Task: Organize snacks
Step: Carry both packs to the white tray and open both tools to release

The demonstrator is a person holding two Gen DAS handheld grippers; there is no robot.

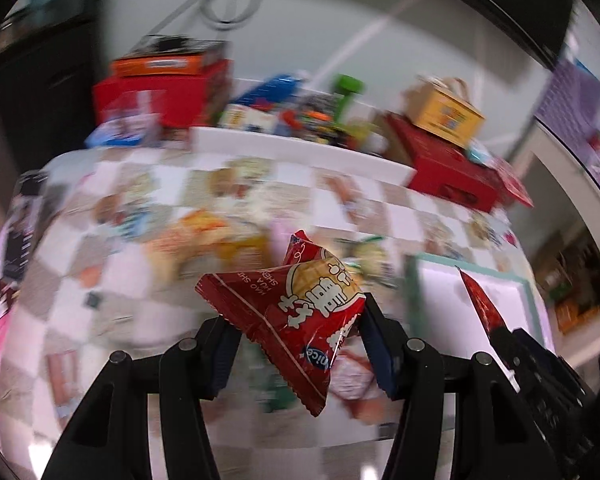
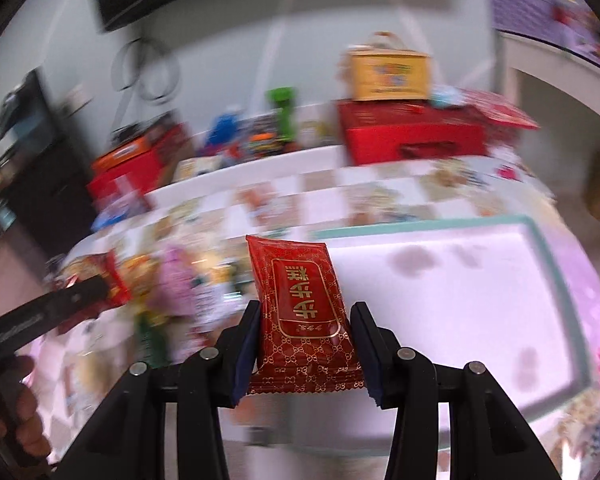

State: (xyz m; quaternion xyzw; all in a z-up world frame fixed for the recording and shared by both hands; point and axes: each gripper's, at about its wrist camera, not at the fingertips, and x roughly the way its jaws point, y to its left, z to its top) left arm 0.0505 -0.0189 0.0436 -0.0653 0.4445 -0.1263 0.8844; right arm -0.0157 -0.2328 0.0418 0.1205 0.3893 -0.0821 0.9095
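Note:
My left gripper (image 1: 296, 312) is shut on a red triangular snack packet (image 1: 300, 320) with a wafer-cone picture, held in the air above the checked tablecloth. My right gripper (image 2: 304, 312) is shut on a flat red snack packet (image 2: 304, 312) with gold lettering, its top end sticking up past the pads. A white tray with a teal rim (image 2: 420, 232) lies on the table to the right of both grippers; in the left wrist view the tray (image 1: 472, 280) sits at the right, with the right gripper's packet (image 1: 482, 304) over it. A blurred pile of loose snacks (image 2: 172, 280) lies left of the tray.
Along the table's back stand red boxes (image 2: 412, 136), a yellow carton (image 2: 388, 72), a green bottle (image 2: 284, 112) and a long white box (image 1: 300, 152). The left gripper (image 2: 60, 304) and a hand (image 2: 16, 420) show at the left of the right wrist view. Everything is motion-blurred.

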